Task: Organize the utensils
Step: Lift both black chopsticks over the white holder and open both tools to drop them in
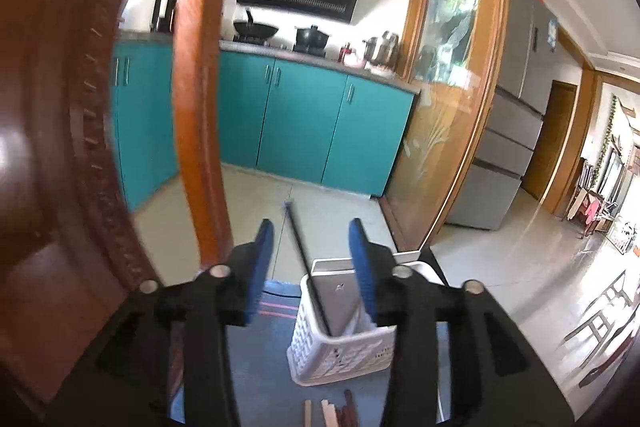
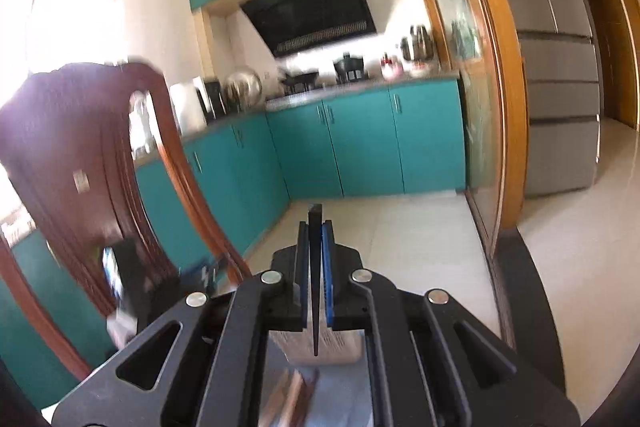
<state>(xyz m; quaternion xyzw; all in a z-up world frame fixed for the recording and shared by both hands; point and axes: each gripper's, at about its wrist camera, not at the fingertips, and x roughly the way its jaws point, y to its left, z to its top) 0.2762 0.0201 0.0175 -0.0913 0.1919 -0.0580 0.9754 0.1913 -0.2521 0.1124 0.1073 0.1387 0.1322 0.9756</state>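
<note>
Showing one pale mark, basket (image 1: 320,359) cleaver (image 1: 340,303).

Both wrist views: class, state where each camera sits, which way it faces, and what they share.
Left wrist: on the left gripper, jaws open, facing a white basket and a knife.
Right wrist: on the right gripper, shut on a dark utensil.
Shared: teal cabinets, range hood.
</note>
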